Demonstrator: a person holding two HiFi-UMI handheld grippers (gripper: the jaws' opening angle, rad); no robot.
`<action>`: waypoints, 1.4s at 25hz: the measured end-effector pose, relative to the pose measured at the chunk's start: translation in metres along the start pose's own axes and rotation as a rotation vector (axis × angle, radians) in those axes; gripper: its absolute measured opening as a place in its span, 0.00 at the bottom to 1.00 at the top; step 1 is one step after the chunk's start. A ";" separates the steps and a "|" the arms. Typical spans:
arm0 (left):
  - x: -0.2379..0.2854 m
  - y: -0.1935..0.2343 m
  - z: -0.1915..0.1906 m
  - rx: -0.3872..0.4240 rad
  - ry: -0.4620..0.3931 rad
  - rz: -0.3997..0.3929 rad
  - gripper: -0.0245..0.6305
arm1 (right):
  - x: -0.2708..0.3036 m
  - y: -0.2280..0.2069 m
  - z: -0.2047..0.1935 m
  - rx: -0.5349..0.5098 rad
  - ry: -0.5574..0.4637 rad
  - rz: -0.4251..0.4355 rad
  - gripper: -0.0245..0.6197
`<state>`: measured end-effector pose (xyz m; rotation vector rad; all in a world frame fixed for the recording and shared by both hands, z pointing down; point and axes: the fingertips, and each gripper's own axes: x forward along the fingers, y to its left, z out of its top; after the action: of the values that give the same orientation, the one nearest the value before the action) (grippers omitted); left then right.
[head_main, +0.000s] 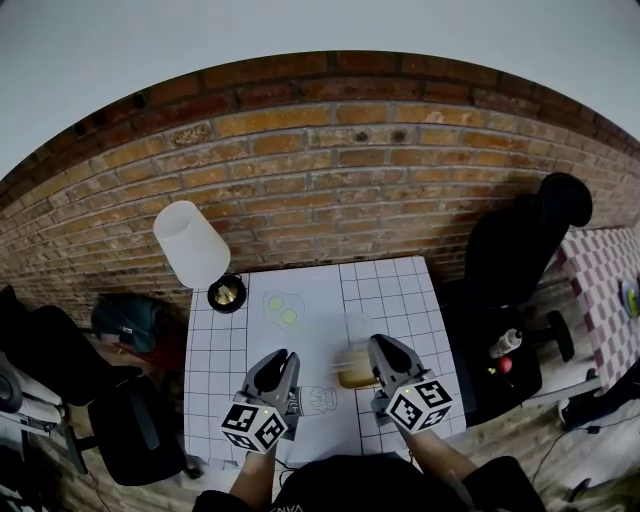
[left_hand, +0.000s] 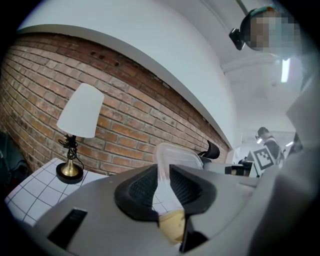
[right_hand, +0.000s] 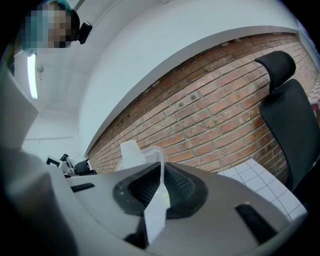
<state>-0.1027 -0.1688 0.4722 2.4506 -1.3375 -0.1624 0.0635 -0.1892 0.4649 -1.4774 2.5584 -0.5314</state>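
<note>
A clear plastic container (head_main: 355, 378) with something yellowish inside sits on the white grid-patterned table (head_main: 215, 360), between my two grippers. My left gripper (head_main: 285, 362) is shut on a thin sheet of clear plastic (left_hand: 175, 157) that stands upright between its pads, and a yellowish patch shows just beneath. My right gripper (head_main: 380, 350) is at the container's right side. In the right gripper view it is shut on a thin clear plastic edge (right_hand: 161, 165). Whether both pieces belong to the same container I cannot tell.
A brass-footed lamp with a white shade (head_main: 192, 243) stands at the table's back left, against the brick wall (head_main: 330, 160). A printed sheet with lemon slices (head_main: 282, 308) lies mid-table. A black office chair (head_main: 520, 250) stands to the right, dark chairs (head_main: 130, 430) to the left.
</note>
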 end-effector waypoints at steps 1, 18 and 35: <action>-0.002 0.001 0.002 0.007 -0.002 0.002 0.16 | 0.001 0.003 0.001 0.000 -0.003 0.002 0.07; -0.042 0.011 0.034 0.052 -0.065 0.005 0.16 | 0.001 0.052 0.010 -0.015 -0.053 0.037 0.07; -0.063 0.013 0.041 0.059 -0.090 0.000 0.15 | -0.004 0.076 0.013 -0.029 -0.077 0.040 0.07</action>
<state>-0.1584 -0.1332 0.4346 2.5193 -1.3978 -0.2390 0.0082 -0.1541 0.4248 -1.4238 2.5407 -0.4249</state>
